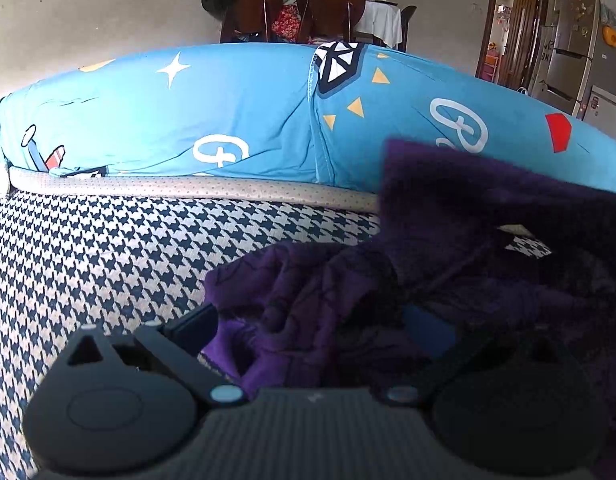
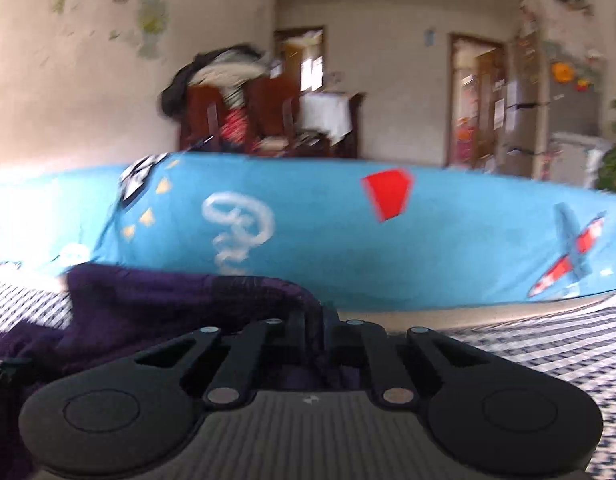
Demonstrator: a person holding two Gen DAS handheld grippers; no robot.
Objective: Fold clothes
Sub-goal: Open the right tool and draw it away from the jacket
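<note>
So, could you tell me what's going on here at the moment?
A person is working with two handheld grippers on a purple garment that lies rumpled on a houndstooth-patterned surface, in front of a blue printed cushion. The right gripper is shut on a raised fold of the garment. The left gripper has its fingers spread around bunched cloth. The right wrist view is motion-blurred. No neat fold shows yet.
</note>
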